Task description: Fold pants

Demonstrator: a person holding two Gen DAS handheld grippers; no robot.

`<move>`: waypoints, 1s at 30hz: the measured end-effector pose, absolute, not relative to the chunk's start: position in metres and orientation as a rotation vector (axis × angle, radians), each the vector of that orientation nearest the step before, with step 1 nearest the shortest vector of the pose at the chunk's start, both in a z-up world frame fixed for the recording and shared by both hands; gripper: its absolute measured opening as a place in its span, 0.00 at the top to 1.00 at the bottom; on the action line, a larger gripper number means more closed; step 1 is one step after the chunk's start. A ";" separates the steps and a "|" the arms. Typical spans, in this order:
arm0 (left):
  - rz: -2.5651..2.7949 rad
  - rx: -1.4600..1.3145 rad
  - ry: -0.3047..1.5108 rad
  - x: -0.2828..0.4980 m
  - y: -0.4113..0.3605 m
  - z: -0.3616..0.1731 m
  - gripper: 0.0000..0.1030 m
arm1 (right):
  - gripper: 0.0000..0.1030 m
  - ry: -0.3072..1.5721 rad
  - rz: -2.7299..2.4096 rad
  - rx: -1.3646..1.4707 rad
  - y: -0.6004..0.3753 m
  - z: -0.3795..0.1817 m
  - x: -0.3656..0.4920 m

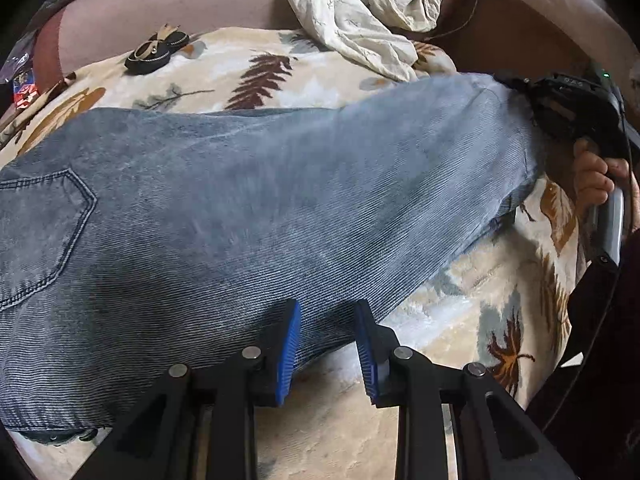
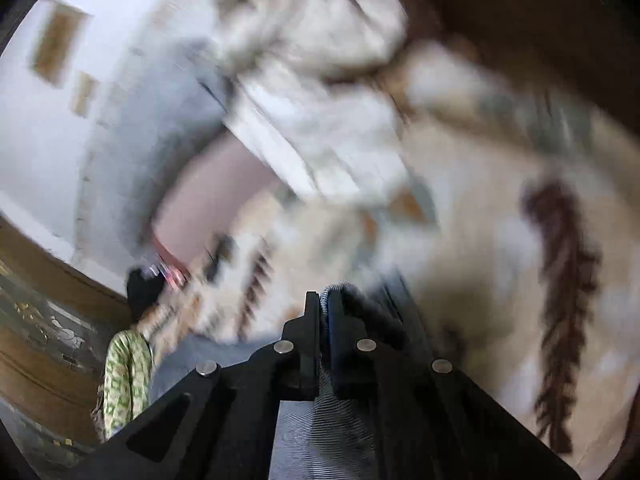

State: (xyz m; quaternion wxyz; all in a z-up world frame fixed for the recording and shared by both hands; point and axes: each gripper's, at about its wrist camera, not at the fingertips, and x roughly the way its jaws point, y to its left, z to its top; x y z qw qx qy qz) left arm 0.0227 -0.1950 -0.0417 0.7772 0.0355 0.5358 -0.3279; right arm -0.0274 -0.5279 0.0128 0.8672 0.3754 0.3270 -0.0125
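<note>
Shoes (image 1: 157, 51) (far off) beyond jeans (image 1: 248, 200).

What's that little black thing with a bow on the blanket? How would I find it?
Start at the leaf-print blanket under the jeans. Look past the jeans to its far left edge. The black bow-topped pair sits alone there, small and dark beside the big crumpled white cloth.

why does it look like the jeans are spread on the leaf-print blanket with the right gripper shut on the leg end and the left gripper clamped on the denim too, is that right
Not quite: the left gripper is not clamped on anything. The left wrist view shows its blue pads apart over the jeans edge, pressing on nothing. The rest holds: the jeans lie on the leaf-print blanket, and the right gripper is shut on the leg end.
</note>
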 end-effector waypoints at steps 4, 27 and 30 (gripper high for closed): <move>-0.692 0.070 1.170 0.023 -0.197 -0.045 0.70 | 0.97 0.664 -0.138 0.723 -0.532 0.006 -0.021; -0.725 0.167 1.145 0.005 -0.237 -0.045 0.53 | 0.78 1.019 0.019 0.539 -0.492 -0.054 -0.082; -0.744 0.145 1.139 0.003 -0.237 -0.036 0.53 | 0.76 0.937 -0.016 0.606 -0.506 -0.038 -0.089</move>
